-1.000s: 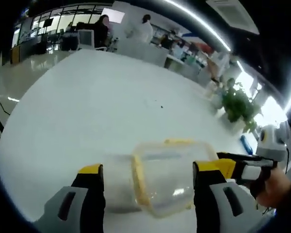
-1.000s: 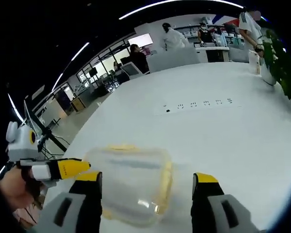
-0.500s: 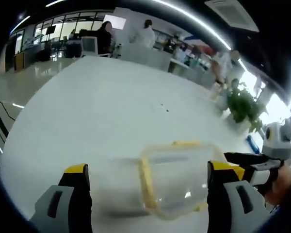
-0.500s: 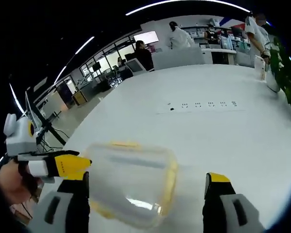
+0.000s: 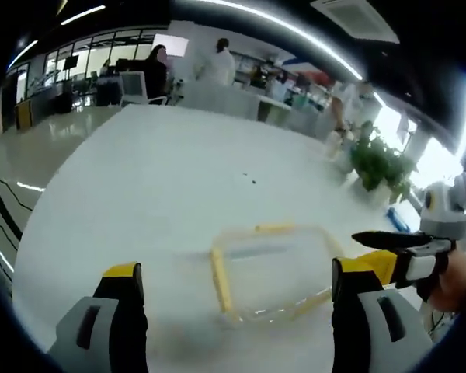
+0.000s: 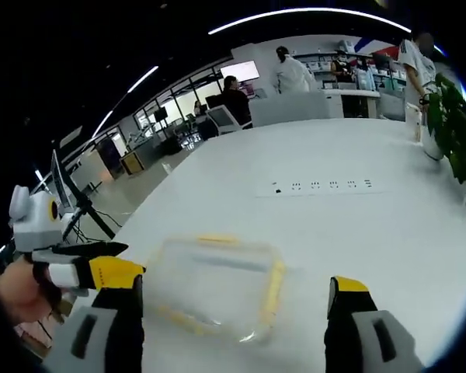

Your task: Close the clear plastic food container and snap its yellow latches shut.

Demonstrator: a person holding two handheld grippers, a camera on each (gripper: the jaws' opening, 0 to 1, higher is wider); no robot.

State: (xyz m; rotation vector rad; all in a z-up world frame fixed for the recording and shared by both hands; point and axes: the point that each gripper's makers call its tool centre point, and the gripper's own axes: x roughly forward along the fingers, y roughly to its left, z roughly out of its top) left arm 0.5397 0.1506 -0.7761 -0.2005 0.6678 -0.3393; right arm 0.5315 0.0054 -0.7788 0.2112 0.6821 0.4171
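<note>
- Left gripper view: left gripper (image 5: 233,284) wide open, holding nothing.
- Clear container (image 5: 272,268) with yellow latches (image 5: 220,277) lying on white table (image 5: 155,179), near its close edge.
- Right gripper (image 6: 233,291) wide open too, container (image 6: 217,291) between jaws, untouched.

Container (image 5: 272,272) now lower, flatter on table (image 5: 163,179) — lid down.

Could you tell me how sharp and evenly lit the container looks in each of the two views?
Left gripper view: the container is smeared by motion blur, its yellow edges soft, with window glare washing out the right. Right gripper view: it is slightly crisper, evenly lit on the white table, though fisheye bending curves everything.
</note>
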